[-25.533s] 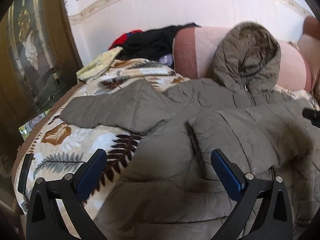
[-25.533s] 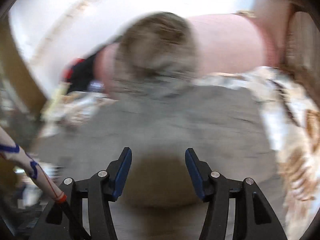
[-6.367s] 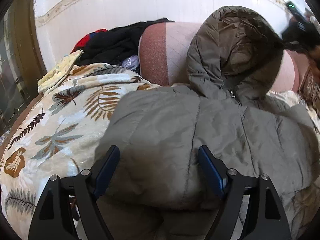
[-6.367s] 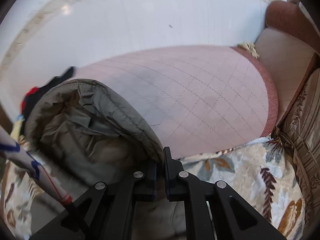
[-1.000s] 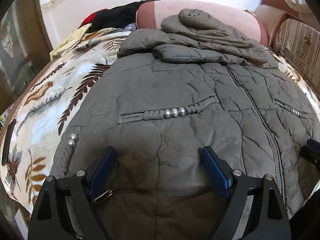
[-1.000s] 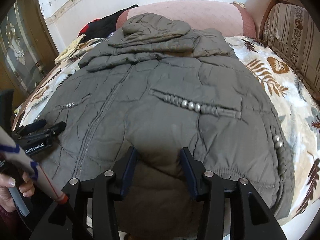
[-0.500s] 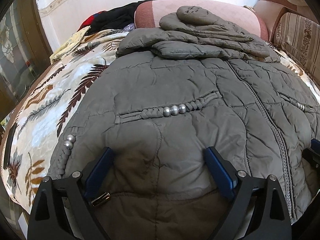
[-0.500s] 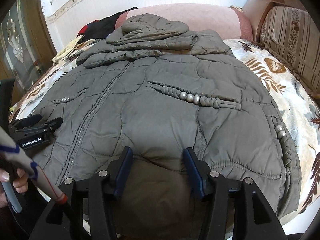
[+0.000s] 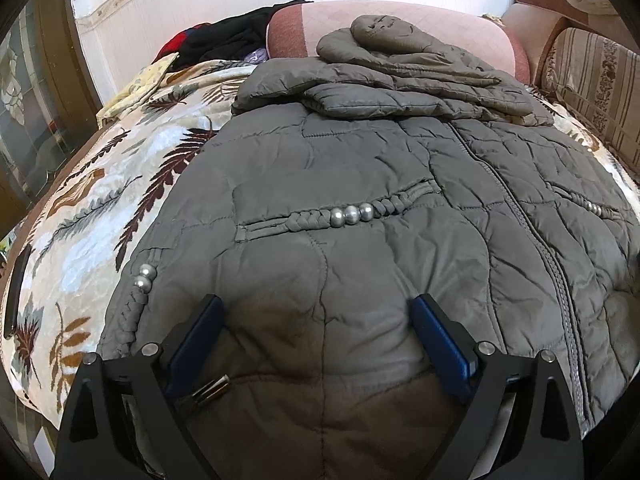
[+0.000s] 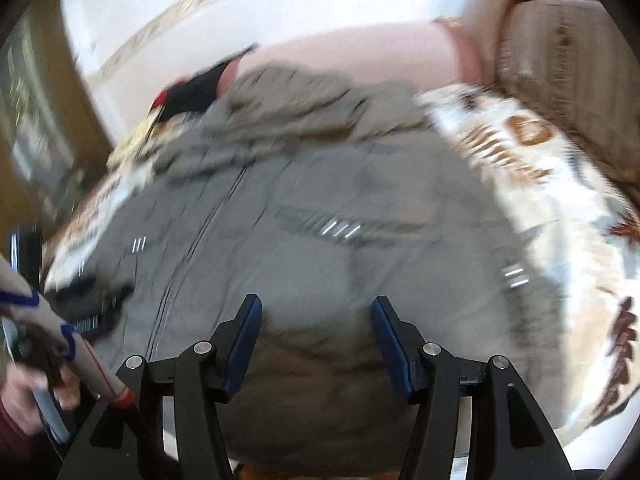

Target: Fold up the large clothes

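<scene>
The grey quilted hooded jacket (image 9: 360,208) fills the middle of both views, lying zipped and front-up on a leaf-print blanket (image 9: 100,200). Its hood and sleeves (image 9: 404,76) are already folded down into a stack across the chest at upper centre, so the top folds look done; the body's hem, at the bottom of the frame, appears not yet folded up. The left gripper (image 9: 316,344) stands wide open over the hem, its blue pads clear of the cloth. The right gripper (image 10: 316,340) is partly open with no fabric pinched. The sharp left view shows the beaded pocket trim (image 9: 352,214) and a pink bolster (image 9: 400,20); the blurred right view alone shows a hand (image 10: 28,396) at lower left.
</scene>
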